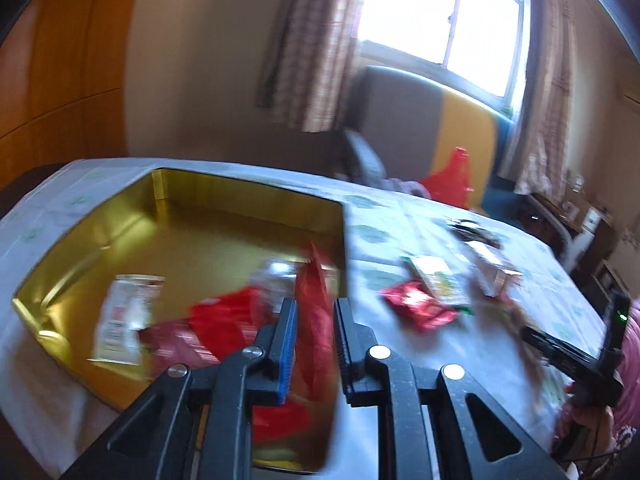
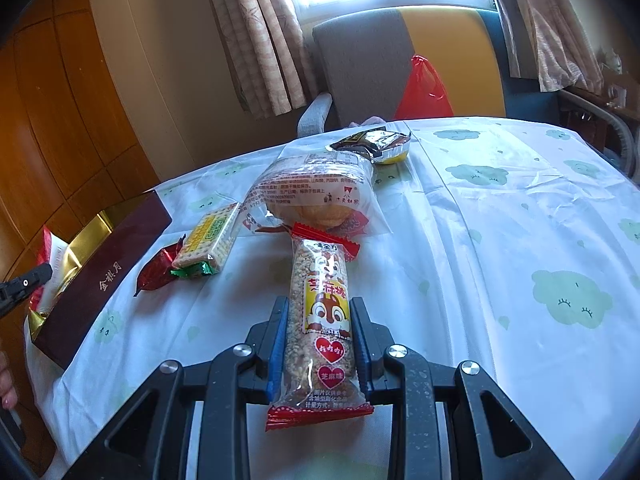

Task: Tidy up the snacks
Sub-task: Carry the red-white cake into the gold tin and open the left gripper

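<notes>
Indoors, cloud-print tablecloth (image 2: 500, 208); left gripper (image 1: 316, 320) closed empty, right gripper (image 2: 318, 320) clamping sesame bar (image 2: 320, 312).

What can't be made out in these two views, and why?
- Left wrist view: motion blur smears the packets in the gold tin; the print on the white packet is unreadable.
- Left wrist view: whether the left gripper holds anything; red wrapping shows between its fingers, blurred.
- Right wrist view: the tin's inside, mostly hidden by its maroon wall.
- Right wrist view: the sesame bar covers the cloth under it.

Each black hand-held gripper (image 2: 319, 332) has blue pads (image 2: 277, 350) (silver screws (image 2: 243, 349) too).
</notes>
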A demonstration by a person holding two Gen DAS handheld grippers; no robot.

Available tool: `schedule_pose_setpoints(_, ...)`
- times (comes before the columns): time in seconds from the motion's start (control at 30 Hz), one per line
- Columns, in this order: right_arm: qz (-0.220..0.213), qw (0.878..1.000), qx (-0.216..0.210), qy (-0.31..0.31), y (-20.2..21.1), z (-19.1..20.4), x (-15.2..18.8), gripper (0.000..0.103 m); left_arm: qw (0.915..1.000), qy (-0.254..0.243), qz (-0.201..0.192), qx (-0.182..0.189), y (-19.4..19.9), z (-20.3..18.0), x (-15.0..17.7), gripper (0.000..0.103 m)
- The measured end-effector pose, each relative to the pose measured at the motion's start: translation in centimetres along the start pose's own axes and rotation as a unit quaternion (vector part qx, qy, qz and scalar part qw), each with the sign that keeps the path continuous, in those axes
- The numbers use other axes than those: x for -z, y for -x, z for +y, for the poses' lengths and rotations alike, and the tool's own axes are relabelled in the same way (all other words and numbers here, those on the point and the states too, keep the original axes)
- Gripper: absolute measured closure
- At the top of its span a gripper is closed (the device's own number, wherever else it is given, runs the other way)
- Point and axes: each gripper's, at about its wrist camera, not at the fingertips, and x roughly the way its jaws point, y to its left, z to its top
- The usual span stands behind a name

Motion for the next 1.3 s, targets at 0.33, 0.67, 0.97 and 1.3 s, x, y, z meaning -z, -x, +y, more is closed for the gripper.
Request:
schedule_pose_setpoints(0.33, 0.004, 1.0, 0.004, 0.003, -0.2, 0.1, 0.0, 0.073, 0.998, 0.045, 0.006, -0.043, -0.3, 6.6, -1.3, 0.085)
schedule_pose_setpoints(0.67, 0.004, 1.0, 0.006, 0.005, -0.2, 0.1, 0.0, 0.073, 0.9959, 0.019, 0.086, 0.016, -3.0, 3.6, -0.1, 0.077)
schedule_pose_setpoints(0.97, -0.007, 0.999, 0.002, 0.033, 0.9, 2.1, -0.1, 0.073, 0.9964, 0.017, 0.081, -0.019, -1.9, 3.0, 1.4, 0.076)
schedule_pose_setpoints(1.3, 0.007, 0.993, -0.099, 0.066, 0.1, 11.6, -2.4, 0.073, 0.9974, 0.005, 0.063, -0.034, 0.2, 2.3, 2.3, 0.068)
